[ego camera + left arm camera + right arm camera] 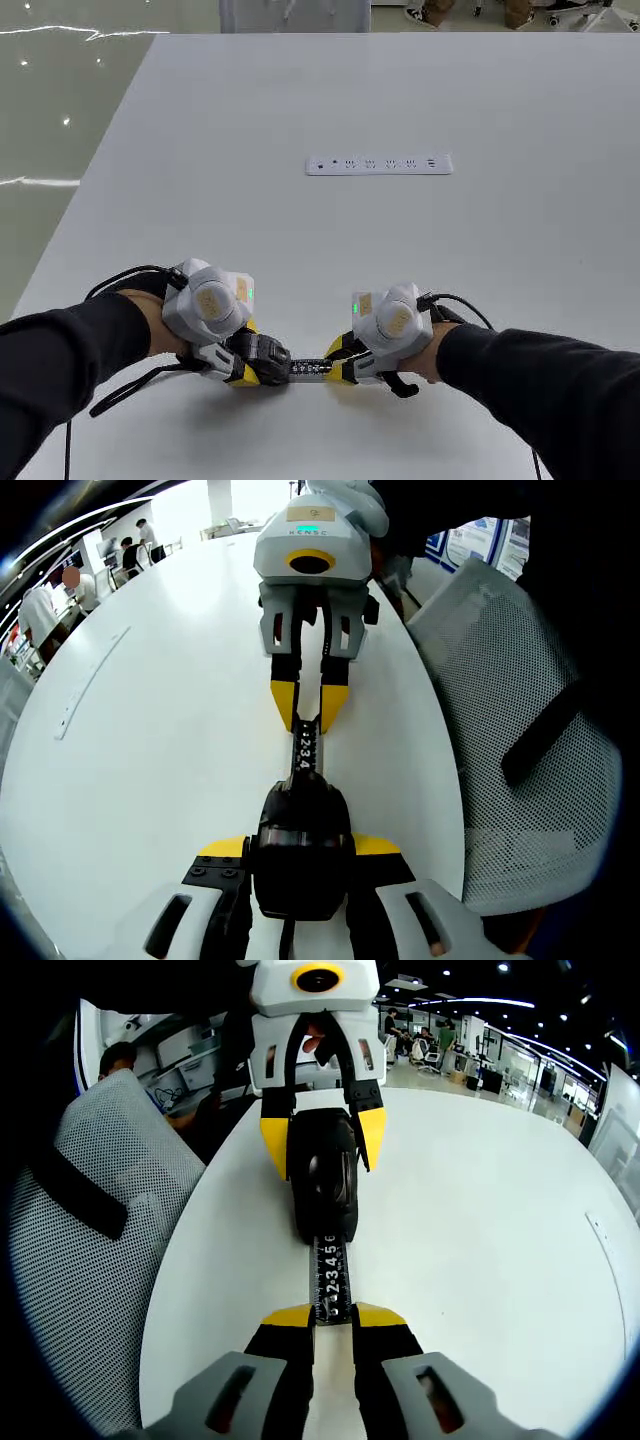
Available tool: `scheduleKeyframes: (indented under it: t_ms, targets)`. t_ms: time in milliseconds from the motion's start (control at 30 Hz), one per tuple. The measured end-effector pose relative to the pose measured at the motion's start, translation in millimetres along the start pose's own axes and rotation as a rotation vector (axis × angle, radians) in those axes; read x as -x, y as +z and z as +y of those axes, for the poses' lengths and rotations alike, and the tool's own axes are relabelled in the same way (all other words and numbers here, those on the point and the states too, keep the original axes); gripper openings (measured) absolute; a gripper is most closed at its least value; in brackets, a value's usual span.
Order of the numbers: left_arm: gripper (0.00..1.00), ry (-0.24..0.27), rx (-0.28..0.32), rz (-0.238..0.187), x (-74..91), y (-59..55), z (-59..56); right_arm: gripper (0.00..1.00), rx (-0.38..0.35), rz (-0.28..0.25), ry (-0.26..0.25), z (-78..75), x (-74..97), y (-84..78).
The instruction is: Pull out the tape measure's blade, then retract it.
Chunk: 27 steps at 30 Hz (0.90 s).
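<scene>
The left gripper (pixel 250 368) squeezes the chunky black tape measure case (pixel 300 855) and the right gripper (pixel 320 1316) pinches its thin dark numbered blade (pixel 330 1272), which runs straight between the two

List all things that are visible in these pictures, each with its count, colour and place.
table: one, white, under everything.
power strip: one, white, mid-table.
tape measure case: one, black, on the table near the person.
blade: one, dark with white numbers, short stretch out of the case.
mesh chair: one, grey, beside the table.
left gripper: one, white with yellow tips, shut on the tape measure case.
right gripper: one, same colours, shut on the blade.
sleeves: two, black, head view's bottom corners.
</scene>
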State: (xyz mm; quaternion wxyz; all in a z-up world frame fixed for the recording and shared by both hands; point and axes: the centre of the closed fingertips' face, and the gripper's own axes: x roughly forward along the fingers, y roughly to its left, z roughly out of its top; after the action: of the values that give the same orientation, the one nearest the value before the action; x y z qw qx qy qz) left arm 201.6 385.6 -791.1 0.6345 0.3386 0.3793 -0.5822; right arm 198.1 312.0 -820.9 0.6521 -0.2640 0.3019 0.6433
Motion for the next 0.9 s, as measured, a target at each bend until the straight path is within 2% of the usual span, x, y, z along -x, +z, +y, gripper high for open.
scheduleKeyframes:
  t_ms: [667,900]
  targets:
    - [0.32,0.014,0.004,-0.004,-0.3,-0.1,0.0,0.09,-0.011,0.005,0.001,-0.8,4.5,-6.3]
    - [0.32,0.004,0.003,-0.01,-0.4,0.5,0.3,0.09,-0.016,0.014,-0.003,-1.8,8.1,-10.0]
